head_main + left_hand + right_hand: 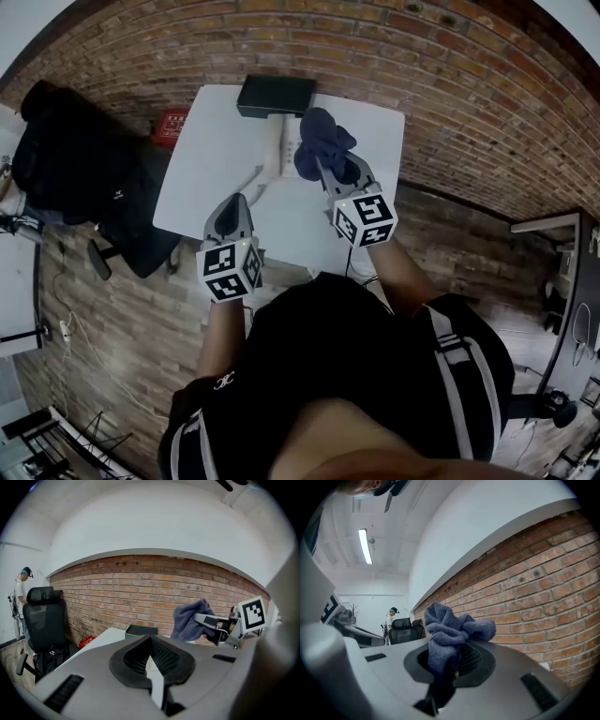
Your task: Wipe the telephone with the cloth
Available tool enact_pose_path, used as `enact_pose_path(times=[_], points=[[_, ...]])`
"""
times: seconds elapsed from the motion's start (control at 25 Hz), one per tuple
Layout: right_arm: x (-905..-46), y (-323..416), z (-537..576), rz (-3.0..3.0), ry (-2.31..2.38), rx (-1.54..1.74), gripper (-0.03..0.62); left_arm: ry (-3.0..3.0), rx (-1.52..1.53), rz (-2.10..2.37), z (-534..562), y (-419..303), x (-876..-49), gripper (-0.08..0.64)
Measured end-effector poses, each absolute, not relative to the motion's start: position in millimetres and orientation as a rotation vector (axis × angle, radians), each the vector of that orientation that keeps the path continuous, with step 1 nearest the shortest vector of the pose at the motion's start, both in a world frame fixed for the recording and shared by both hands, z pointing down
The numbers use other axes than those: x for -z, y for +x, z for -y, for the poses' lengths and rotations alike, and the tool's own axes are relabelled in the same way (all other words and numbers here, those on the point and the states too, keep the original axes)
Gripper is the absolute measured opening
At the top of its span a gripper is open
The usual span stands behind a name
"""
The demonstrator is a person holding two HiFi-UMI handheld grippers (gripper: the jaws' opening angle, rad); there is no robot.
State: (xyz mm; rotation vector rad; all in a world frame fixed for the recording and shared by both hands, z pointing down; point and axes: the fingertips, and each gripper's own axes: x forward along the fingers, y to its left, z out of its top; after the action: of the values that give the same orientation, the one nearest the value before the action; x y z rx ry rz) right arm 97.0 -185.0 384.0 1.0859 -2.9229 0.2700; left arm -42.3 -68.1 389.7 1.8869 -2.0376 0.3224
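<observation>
A blue cloth (322, 139) is bunched in my right gripper (328, 169), which is shut on it above the far right part of the white table (206, 159). In the right gripper view the cloth (450, 625) spills out over the gripper's fingertips (452, 645) and hides them. A dark flat box (275, 96) sits at the table's far edge, with a long white piece (270, 150) lying in front of it; I cannot tell which is the telephone. My left gripper (233, 201) hovers over the near left of the table, shut and holding nothing (151, 638).
A brick wall (154, 588) runs behind the table. A black office chair (66, 159) stands to the left, and a red item (173, 124) lies on the floor beside the table. A person (21, 592) stands far off at the left.
</observation>
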Motion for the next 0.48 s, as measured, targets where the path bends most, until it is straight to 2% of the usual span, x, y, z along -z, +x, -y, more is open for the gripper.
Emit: enact_pose_path(times=[0.48], points=[[-411,51,252,2.864,0.909,-0.182,0.031,1.780,-0.387,2.029,97,-68,-417,-0.003]])
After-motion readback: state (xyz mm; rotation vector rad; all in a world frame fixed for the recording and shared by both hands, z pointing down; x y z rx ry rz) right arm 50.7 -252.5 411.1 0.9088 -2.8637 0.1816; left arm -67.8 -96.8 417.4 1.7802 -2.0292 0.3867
